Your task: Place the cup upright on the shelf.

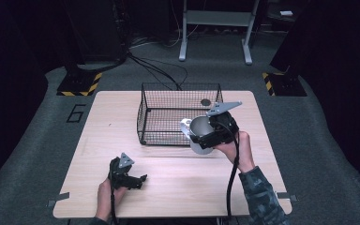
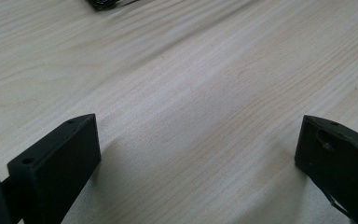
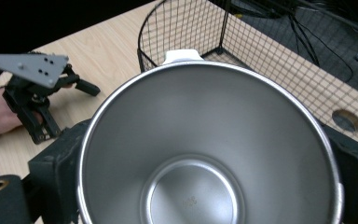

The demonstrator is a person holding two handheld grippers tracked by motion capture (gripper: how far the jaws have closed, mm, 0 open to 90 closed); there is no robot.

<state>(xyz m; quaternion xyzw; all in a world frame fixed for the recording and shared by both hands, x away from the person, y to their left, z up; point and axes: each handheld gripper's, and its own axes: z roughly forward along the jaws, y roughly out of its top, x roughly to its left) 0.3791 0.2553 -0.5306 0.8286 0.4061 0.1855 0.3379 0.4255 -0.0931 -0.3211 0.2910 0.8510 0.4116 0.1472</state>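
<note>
A stainless steel cup (image 1: 199, 129) is held on its side over the front right part of the black wire basket (image 1: 180, 85). My right gripper (image 1: 208, 137) is shut on it, a jaw on each side of its wall. In the right gripper view the cup's open mouth (image 3: 205, 116) faces the camera, with a white tab (image 3: 182, 55) at its far rim, and my right gripper (image 3: 205, 168) clamps it between both jaws. The left gripper (image 1: 140, 180) rests low at the table's front left. Its jaws stand wide open over bare wood (image 2: 198, 154), holding nothing.
The basket (image 3: 261, 46) stands at the middle back of the light wooden table (image 1: 122, 117). A round hole (image 1: 206, 102) in the tabletop lies under the basket's back right. The left gripper (image 3: 70, 109) and its hand lie beyond the cup. Cables cross the floor behind.
</note>
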